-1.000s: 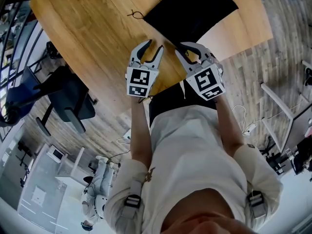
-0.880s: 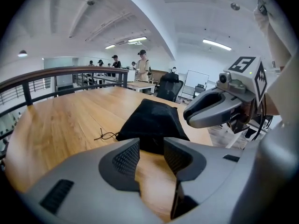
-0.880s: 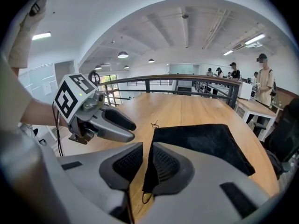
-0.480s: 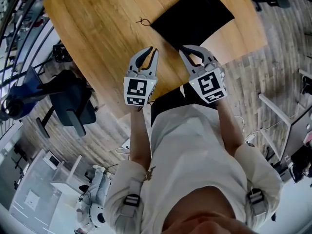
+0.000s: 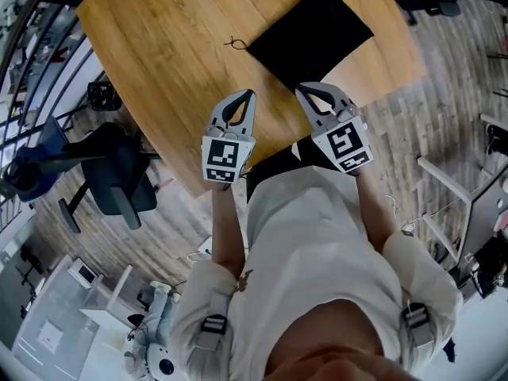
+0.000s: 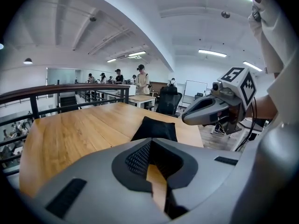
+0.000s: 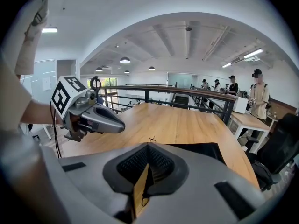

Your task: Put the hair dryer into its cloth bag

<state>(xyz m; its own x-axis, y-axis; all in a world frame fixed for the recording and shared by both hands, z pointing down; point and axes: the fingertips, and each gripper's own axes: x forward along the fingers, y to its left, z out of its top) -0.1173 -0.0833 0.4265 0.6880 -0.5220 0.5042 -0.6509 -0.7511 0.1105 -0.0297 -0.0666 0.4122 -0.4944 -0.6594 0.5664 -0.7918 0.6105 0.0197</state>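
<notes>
The black cloth bag (image 5: 309, 32) lies on the far part of the wooden table (image 5: 167, 46), looking puffy (image 6: 154, 129), with its drawstring (image 5: 235, 43) trailing off to the left. No hair dryer is in view. My left gripper (image 5: 251, 94) hovers over the table short of the bag; its jaws have just been closing and now meet with nothing between them (image 6: 150, 141). My right gripper (image 5: 302, 88) hangs beside it, close to the bag's near corner, its tips also together and empty (image 7: 148, 145). Each gripper shows in the other's view.
The table's near edge (image 5: 238, 161) runs just under both grippers. A black office chair (image 5: 119, 173) stands on the floor at the left. A railing (image 7: 187, 94) borders the table's far side. People stand at distant desks (image 6: 140, 80), with another chair (image 6: 168, 101) behind the bag.
The left gripper's jaws went from wide open to shut. Both grippers have lifted and drawn back from the bag towards the table's near edge. The bag lies as before.
</notes>
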